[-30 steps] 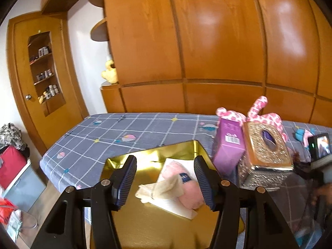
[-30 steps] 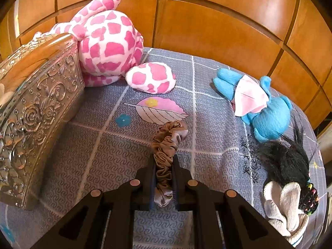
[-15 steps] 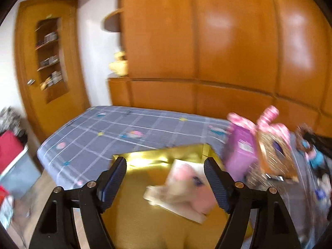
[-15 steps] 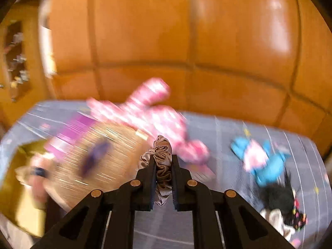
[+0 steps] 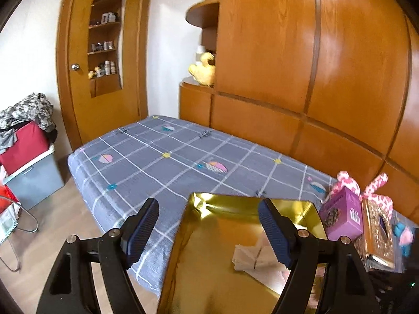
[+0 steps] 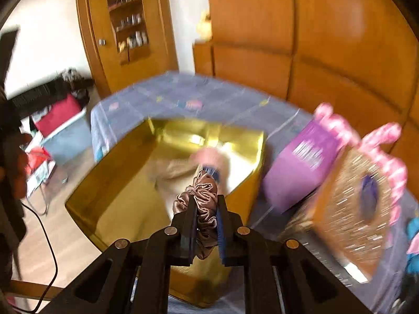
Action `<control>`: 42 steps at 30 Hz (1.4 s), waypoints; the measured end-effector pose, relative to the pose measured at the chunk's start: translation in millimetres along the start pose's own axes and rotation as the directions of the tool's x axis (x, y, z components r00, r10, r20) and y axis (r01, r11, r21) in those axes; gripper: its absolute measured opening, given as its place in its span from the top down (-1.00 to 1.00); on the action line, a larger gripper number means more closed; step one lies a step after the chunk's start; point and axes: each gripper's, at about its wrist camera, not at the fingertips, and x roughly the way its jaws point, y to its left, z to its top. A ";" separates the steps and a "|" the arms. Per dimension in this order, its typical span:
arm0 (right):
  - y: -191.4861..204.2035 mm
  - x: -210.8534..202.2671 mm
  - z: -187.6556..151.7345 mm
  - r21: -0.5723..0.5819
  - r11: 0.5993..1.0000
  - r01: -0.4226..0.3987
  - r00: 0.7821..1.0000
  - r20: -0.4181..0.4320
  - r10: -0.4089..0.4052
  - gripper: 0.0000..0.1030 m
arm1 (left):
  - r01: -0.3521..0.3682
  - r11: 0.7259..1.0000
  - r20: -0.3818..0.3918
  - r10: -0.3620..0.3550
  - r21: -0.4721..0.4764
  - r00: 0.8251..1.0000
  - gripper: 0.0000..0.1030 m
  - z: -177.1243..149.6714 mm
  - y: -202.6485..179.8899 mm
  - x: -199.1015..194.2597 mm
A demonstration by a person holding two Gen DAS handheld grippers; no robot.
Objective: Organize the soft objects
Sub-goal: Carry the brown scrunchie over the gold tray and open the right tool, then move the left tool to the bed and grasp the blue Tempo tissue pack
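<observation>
In the left wrist view, the left gripper (image 5: 208, 231) is seen with its fingers spread wide and nothing between them; it is held over the near end of the gold box (image 5: 251, 205), which lies open on the bed (image 5: 167, 157). The empty, spread fingers suggest that this hand has no load and is kept clear of the box's opening. Inside the box, a pale folded cloth (image 5: 250, 257) is partly visible behind the right finger, so some soft things appear to be gathered there already. A purple carton (image 5: 341, 216) and an ornate tissue box (image 5: 377, 233) stand just beside the box's far side, with a pink spotted plush (image 5: 377, 185) behind them against the wooden wall panelling (image 5: 314, 78).

In the right wrist view, which is blurred by motion, the right gripper (image 6: 205, 216) is seen with a brown satin scrunchie (image 6: 201, 193) pinched between its narrow fingers; the fingers are beginning to ease apart, though the fabric is gripped on both sides. The scrunchie is carried above the box's near rim, with the box's open interior directly ahead, which is judged to be where it is meant to be dropped. A pinkish soft item (image 6: 209, 157) and a beige cloth can be made out inside, though their exact form cannot be told. The carton and the tissue box are seen to the right of the box, apparently left outside because they are not soft.
</observation>
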 end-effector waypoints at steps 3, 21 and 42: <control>4.2 13.0 -6.2 0.000 1.000 -0.001 0.999 -0.037 0.001 0.43 | 0.018 1.000 -0.023 -0.017 0.008 1.000 -0.53 -4.0 -5.8 4.2; -21.6 -86.0 -32.5 0.054 0.984 0.172 0.970 0.163 -0.179 0.22 | 0.195 0.968 -0.055 -0.189 0.159 0.980 -0.56 -28.3 -72.1 -14.2; -197.2 -195.5 -123.7 0.505 0.742 0.441 0.838 0.064 -0.541 0.19 | 0.485 0.766 -0.219 -0.433 0.421 0.874 -0.66 -94.6 -195.2 -59.5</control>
